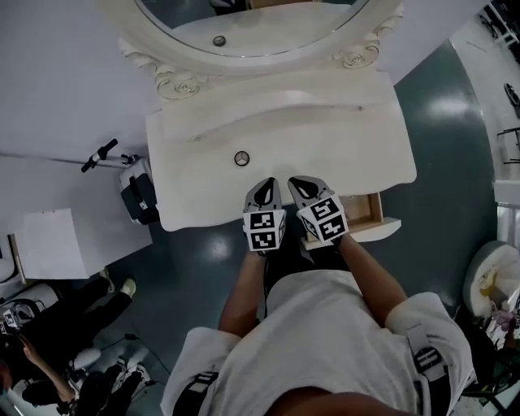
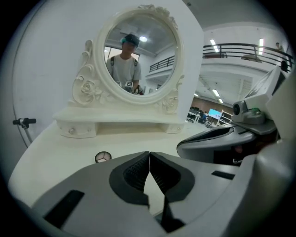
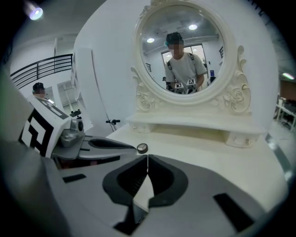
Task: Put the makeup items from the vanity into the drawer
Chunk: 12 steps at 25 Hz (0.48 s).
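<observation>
- compact [image 1: 241, 158]: small, round, only makeup item seen; lies on desk [image 1: 357, 138] top, mid-width, in front of raised shelf [image 1: 268, 106].
- drawer [image 1: 366, 213]: pulled open at desk front, right side; wood-coloured inside; contents not discernible.
- left hand-held gripper [image 1: 265, 185]: jaws together, nothing between; over desk front edge, near compact, not touching.
- right hand-held gripper [image 1: 307, 184]: jaws together, empty; just beside left one, next to the open drawer.
- mirror [image 1: 244, 24]: oval, carved frame, at desk back; person [image 1: 325, 341] reflected.
</observation>
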Available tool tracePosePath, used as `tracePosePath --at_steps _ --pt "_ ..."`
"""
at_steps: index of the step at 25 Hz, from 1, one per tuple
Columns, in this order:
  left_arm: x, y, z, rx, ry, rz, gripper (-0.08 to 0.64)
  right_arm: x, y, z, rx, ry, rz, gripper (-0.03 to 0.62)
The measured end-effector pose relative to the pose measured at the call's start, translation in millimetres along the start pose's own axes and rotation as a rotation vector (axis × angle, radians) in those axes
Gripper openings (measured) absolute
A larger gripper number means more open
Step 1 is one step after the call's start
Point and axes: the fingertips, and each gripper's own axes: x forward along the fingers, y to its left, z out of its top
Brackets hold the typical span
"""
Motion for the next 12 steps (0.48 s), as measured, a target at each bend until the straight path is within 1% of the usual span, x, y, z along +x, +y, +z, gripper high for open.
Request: tracePosePath --at_steps 2,4,6,9,12 --pt "5 5 1 0.014 0.006 -0.018 0.008 2 -2 0 0.021 -0.003 -0.024 0.015" --pt "7 12 -3 0.014 0.021 -0.019 0.008 2 0 -3 0.035 0.003 -0.035 0.015" --pt "8 20 -8 0.008 0.037 -0.015 0.008 3 3 -4 0.046 0.007 -0.040 0.015" --pt "21 36 -3 0.012 0.035 -0.005 0.008 17 -3 6 0.043 -0.007 -0.047 0.015" --pt "22 45 -10 0.019 0.063 -0.009 0.008 23 2 4 0.055 0.003 -0.048 0.015"
